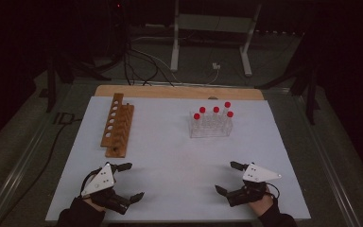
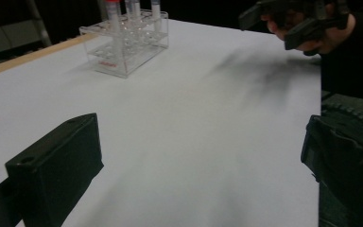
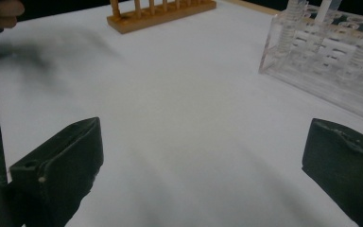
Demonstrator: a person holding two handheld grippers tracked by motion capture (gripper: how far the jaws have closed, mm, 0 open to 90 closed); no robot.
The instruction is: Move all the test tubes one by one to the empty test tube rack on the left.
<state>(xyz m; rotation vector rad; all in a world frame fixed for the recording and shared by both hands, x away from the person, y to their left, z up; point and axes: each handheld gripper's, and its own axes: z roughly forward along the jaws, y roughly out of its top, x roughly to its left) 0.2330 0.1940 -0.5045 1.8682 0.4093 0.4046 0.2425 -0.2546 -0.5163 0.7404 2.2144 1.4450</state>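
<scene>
Both grippers, left gripper (image 1: 131, 180) and right gripper (image 1: 228, 177), rest spread wide and empty near the clear rack (image 1: 211, 126) of red-capped tubes (image 1: 215, 110); a first reach likely needs a level, centred approach toward one tube, wooden rack (image 1: 117, 124) well left.

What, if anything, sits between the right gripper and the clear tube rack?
Nothing visible. The right gripper rests open near the table's front edge, and only bare white tabletop lies between it and the clear rack of red-capped tubes. The wooden rack stands well off to the left.
</scene>
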